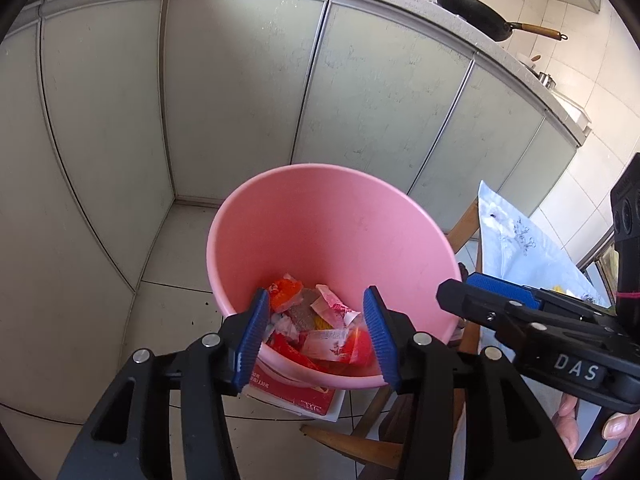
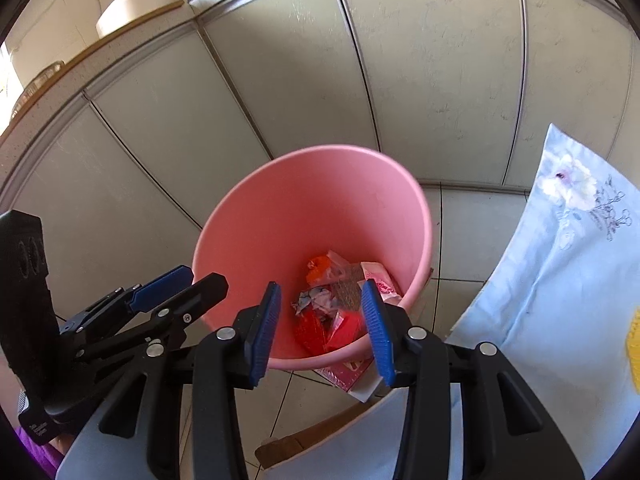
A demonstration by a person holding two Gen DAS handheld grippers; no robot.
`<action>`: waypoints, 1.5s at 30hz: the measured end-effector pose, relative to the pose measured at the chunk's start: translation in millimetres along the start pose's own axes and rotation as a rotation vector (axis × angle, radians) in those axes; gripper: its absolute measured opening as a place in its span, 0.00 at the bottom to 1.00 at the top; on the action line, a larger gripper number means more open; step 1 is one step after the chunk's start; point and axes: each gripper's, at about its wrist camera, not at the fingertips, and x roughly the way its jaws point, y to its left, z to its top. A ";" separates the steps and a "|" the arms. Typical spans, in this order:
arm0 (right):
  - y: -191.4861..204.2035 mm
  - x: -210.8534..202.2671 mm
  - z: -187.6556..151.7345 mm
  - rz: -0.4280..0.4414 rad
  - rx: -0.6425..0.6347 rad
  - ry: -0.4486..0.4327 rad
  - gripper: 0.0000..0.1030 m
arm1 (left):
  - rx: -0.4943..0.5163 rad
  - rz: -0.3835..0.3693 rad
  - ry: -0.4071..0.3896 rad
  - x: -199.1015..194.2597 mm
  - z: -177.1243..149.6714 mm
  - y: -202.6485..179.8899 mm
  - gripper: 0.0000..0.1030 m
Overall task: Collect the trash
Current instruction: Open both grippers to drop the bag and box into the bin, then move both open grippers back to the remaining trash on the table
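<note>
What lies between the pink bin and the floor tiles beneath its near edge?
A flat red and white printed packet lies there, sticking out from under the pink bin onto the floor tiles. Both wrist views show it.

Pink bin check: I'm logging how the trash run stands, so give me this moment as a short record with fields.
bin: pink bin, upright on the tiled floor by the cabinet doors
contents: crumpled wrappers, red, orange and white, at the bottom
under bin: red and white printed card sticking out
left gripper: open over the bin, nothing between its fingers
right gripper: open over the bin, nothing held
beside bin: floral cloth over a wooden stand
</note>
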 end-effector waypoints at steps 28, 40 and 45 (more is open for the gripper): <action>-91.8 -122.9 -67.2 -0.131 0.132 -0.200 0.42 | 0.175 -0.137 -0.074 -44.0 -7.4 -99.3 0.47; -180.6 -187.0 -137.5 -0.337 0.334 -0.277 0.42 | 0.324 -0.221 -0.021 -37.4 -32.1 -175.6 0.47; -212.6 -201.2 -167.9 -0.417 0.409 -0.296 0.42 | 0.392 -0.235 0.010 -30.9 -44.4 -200.4 0.47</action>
